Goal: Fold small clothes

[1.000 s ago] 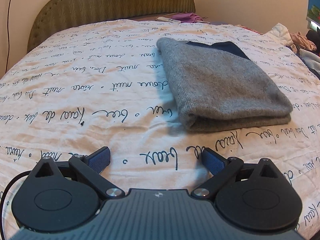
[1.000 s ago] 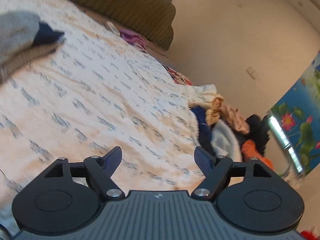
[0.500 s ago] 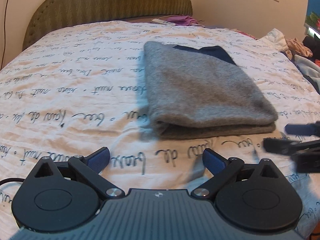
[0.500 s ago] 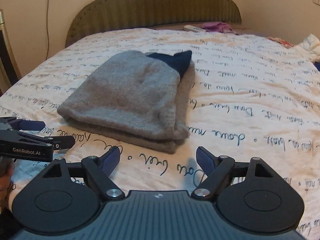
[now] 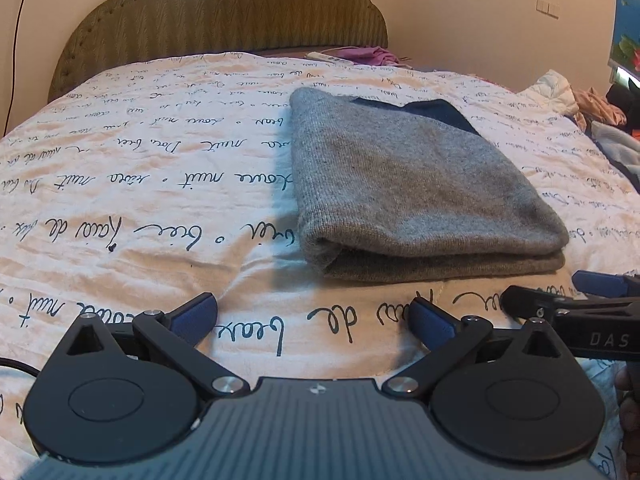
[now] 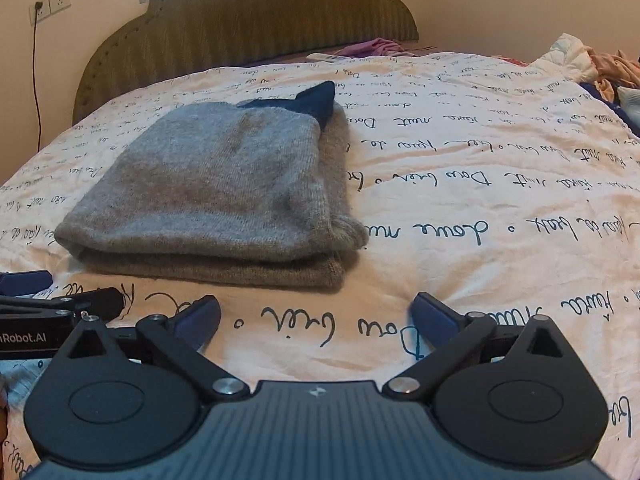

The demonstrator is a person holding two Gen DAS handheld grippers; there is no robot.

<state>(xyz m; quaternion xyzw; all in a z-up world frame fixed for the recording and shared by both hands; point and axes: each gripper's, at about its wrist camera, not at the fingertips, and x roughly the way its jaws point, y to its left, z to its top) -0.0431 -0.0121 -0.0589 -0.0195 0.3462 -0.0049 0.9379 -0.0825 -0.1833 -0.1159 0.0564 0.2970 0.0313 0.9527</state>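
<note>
The grey knit garment (image 5: 408,196) sits roughly mid-bed on the bedspread (image 5: 120,200), nearer the foot edge than the headboard (image 5: 224,20), already doubled over into a thick pad with a bit of navy fabric (image 6: 308,100) poking out at the far end. Looks like soft, light wool-ish knit to me: floppy, a bit grippy rather than slippery, nothing fragile about it, but the layers will probably slide apart if you only pinch the top one. I'd grab at the near corners of the folded edge and get the whole stack between the pads.

Left gripper (image 5: 312,320) hangs just short of that near edge, jaws spread wide, nothing in them. Right gripper (image 6: 316,320) is alongside it, jaws opening and empty too, only bedspread between them. Pile of other clothes (image 5: 600,108) off at the bed's right edge.
</note>
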